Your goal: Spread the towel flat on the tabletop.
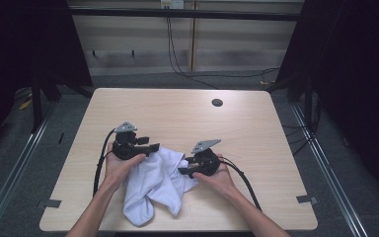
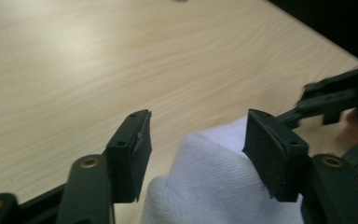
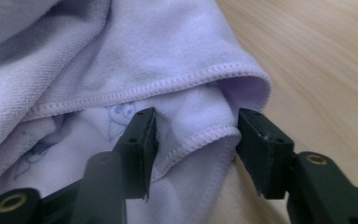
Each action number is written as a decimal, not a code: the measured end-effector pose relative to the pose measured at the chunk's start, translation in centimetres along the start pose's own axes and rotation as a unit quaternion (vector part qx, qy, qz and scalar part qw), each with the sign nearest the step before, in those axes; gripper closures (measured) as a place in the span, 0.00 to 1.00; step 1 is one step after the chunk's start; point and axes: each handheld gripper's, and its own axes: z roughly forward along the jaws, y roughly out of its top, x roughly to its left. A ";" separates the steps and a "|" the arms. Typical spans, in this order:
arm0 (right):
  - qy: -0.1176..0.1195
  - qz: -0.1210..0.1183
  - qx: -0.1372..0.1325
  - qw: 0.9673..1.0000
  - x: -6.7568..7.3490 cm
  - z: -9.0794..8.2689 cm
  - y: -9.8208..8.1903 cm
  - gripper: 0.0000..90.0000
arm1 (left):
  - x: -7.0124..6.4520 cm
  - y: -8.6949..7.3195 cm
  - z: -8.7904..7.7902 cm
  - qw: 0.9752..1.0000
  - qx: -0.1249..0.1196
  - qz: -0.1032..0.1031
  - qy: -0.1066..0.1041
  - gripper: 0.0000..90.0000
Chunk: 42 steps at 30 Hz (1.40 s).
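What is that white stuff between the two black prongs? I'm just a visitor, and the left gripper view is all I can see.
Observer: It's a crumpled white cloth lying on the wooden table. The high view shows it trailing down toward the person's edge of the table.
Operator: Is anything holding it?
Observer: In the right gripper view, the right gripper has its jaws apart around a stitched hem fold of the cloth, not pinching it.
Operator: And that black thing at my right edge?
Observer: That's the same right gripper, held in the person's right hand at the cloth's right side. The left gripper, in the other hand, sits at the cloth's upper left.
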 end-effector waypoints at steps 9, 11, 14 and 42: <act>0.008 0.003 -0.021 1.000 -0.1 0.0 0.3 0.53 | 0.8 -2.8 0.4 0.998 0.056 -0.017 -0.016 0.41; 0.019 0.001 -0.016 1.000 0.0 0.5 0.2 0.56 | 0.6 -2.8 0.3 0.998 0.061 -0.006 -0.030 0.50; 0.029 -0.006 -0.025 0.999 0.3 0.4 0.3 0.78 | 0.1 -2.9 -0.3 0.997 0.055 0.022 -0.051 0.79; -0.159 0.078 -0.101 0.979 -5.3 -16.3 2.5 0.96 | 3.3 1.3 -14.5 0.972 -0.233 -0.035 0.003 0.88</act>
